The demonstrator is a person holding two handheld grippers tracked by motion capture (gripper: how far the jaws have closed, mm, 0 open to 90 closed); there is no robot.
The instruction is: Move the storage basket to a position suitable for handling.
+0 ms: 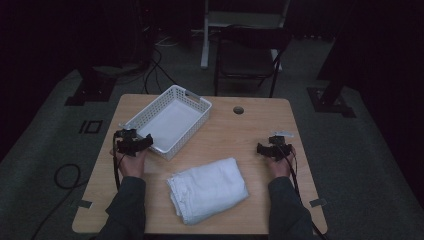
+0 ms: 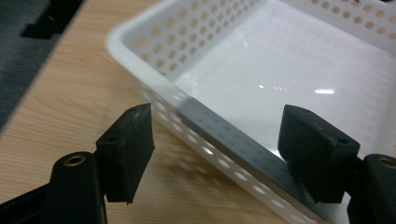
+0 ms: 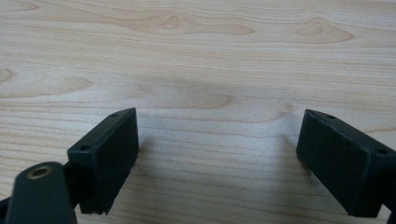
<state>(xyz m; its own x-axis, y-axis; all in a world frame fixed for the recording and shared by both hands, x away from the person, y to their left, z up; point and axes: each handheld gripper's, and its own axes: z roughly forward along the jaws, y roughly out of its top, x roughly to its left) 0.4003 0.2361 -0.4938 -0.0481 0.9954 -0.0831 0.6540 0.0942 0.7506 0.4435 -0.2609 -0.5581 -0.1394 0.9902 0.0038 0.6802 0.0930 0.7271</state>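
A white perforated basket [image 1: 189,136] stands empty on the wooden table [image 1: 240,135], at its back left. A folded white towel [image 1: 207,189] lies near the front middle. My left gripper [image 1: 146,142] sits at the basket's near left corner and is open. In the left gripper view, my left gripper [image 2: 217,140] has one jaw outside the basket wall [image 2: 205,135] and the other over the inside, with neither pad pressing on it. My right gripper [image 1: 260,148] rests at the table's right side, open, and my right gripper [image 3: 219,149] has only bare wood between its jaws.
A round cable hole [image 1: 238,110] is in the table behind the middle. A dark chair [image 1: 245,60] stands beyond the far edge. Cables [image 1: 65,175] lie on the floor to the left. Bare wood lies between the towel and the right gripper.
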